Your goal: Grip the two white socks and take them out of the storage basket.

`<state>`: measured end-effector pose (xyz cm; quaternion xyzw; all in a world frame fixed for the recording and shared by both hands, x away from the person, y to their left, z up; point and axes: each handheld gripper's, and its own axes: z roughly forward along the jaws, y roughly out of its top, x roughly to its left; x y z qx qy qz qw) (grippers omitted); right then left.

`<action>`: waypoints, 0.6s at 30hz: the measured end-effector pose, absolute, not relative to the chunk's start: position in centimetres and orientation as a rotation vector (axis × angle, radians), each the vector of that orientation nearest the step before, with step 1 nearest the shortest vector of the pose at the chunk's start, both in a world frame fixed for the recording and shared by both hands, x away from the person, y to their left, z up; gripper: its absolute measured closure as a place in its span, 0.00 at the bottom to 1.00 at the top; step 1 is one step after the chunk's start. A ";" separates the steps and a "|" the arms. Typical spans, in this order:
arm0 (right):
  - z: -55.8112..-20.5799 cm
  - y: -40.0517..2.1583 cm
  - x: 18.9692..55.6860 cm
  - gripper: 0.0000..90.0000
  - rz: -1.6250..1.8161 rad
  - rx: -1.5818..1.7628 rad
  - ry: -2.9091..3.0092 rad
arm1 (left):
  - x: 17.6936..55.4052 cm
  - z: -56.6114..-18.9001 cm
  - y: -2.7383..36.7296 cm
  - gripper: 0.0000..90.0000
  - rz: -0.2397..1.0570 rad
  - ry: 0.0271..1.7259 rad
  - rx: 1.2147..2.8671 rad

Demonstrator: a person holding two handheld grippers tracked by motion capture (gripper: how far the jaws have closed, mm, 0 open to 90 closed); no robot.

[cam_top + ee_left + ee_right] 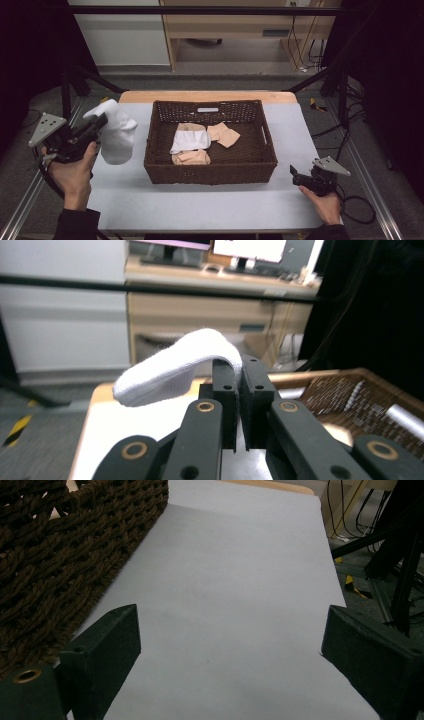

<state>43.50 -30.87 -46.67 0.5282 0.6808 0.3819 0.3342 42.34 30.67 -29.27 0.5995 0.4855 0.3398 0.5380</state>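
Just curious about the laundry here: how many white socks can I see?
2. One white fabric sock hangs from the left gripper, left of the brown woven wicker basket; another white sock lies inside it among beige ones. More may be hidden underneath.

No text, brand, number or sign can be read. The small pale oblong tag (207, 109) on the far wall of the dark brown woven wicker basket (210, 172), right of the left claw (100, 122), looks blank. The bright monitor screens (250, 247) beyond that claw are too blurred to make out.
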 end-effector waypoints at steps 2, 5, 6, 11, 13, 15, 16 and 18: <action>-46.7 -30.9 43.5 0.10 0.995 1.377 1.777 | 42.6 -30.7 31.1 0.96 0.797 1.191 1.446; -46.7 -30.9 43.5 0.10 0.995 1.378 1.775 | 43.2 -33.6 31.5 0.96 0.762 1.249 1.494; -46.7 -30.9 43.5 0.10 0.995 1.378 1.775 | 43.4 -34.4 31.5 0.96 0.753 1.263 1.505; -46.7 -30.9 43.5 0.10 0.990 1.378 1.776 | 44.1 -38.3 31.7 0.96 0.684 1.342 1.575; -46.7 -30.9 43.5 0.10 0.986 1.374 1.779 | 44.3 -39.3 31.7 0.96 0.673 1.372 1.603; -46.7 -30.8 43.5 0.10 0.985 1.371 1.780 | 44.6 -40.4 31.7 0.96 0.633 1.399 1.627; -46.7 -30.8 43.4 0.10 0.984 1.371 1.783 | 44.8 -40.9 31.7 0.95 0.624 1.413 1.641; -46.7 -30.8 43.4 0.10 0.981 1.369 1.783 | 45.0 -41.8 31.6 0.95 0.598 1.440 1.666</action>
